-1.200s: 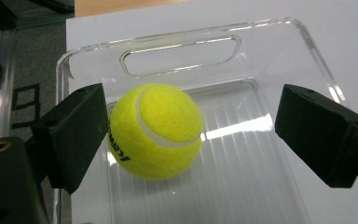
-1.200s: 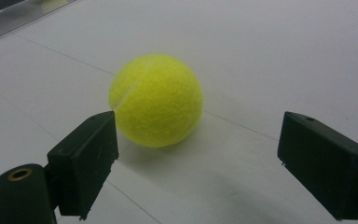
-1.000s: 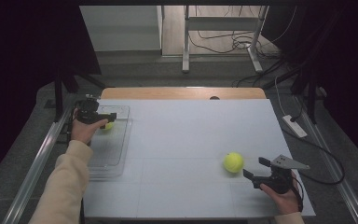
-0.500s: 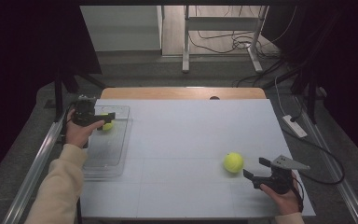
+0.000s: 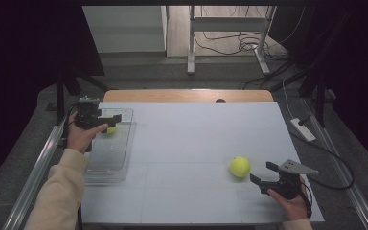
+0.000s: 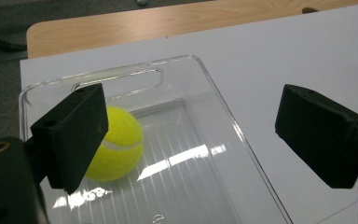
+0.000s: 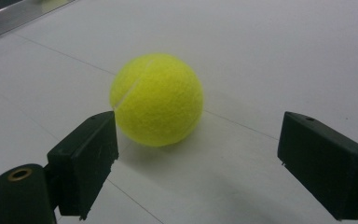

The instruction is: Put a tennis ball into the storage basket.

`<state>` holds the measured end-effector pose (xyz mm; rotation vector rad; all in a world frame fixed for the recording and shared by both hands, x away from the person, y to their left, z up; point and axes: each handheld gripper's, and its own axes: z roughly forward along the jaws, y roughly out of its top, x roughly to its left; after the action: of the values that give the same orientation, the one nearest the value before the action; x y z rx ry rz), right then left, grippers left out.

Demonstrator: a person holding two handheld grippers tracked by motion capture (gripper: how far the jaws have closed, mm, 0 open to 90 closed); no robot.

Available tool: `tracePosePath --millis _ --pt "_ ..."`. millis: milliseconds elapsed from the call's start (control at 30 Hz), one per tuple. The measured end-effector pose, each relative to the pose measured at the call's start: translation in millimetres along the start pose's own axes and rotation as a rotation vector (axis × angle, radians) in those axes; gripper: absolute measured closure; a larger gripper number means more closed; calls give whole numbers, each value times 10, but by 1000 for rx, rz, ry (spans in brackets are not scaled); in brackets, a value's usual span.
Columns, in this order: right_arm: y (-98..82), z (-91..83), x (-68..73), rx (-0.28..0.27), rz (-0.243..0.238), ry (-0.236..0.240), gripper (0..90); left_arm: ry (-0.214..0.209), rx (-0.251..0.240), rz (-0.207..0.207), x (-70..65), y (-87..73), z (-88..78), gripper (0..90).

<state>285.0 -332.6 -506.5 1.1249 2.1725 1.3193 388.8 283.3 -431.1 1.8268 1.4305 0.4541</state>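
High view — clear tray [image 5: 106, 163] holds tennis ball [image 5: 110, 129].

We find no text, label, brand, number or sign that we can read. The fuzzy yellow-green tennis ball [image 7: 156, 99] shows us only its pale seam.

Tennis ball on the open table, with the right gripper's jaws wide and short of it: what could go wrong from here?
1. The tennis ball on the table lies free on the smooth white table; one jaw of the right gripper touching first could roll it away.
2. The left gripper hangs open over the clear tray; dipping, it could nudge the tray or the ball in the tray.
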Motion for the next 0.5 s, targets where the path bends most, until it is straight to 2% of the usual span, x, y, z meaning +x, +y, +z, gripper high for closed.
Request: tracePosePath --millis 333,500 --pt "-1 -1 1 1 -1 -2 125 -66 -28 37 -90 14 -53 107" --pt "-3 -2 2 0 1 -2 125 -105 -34 80 -207 45 -76 108"
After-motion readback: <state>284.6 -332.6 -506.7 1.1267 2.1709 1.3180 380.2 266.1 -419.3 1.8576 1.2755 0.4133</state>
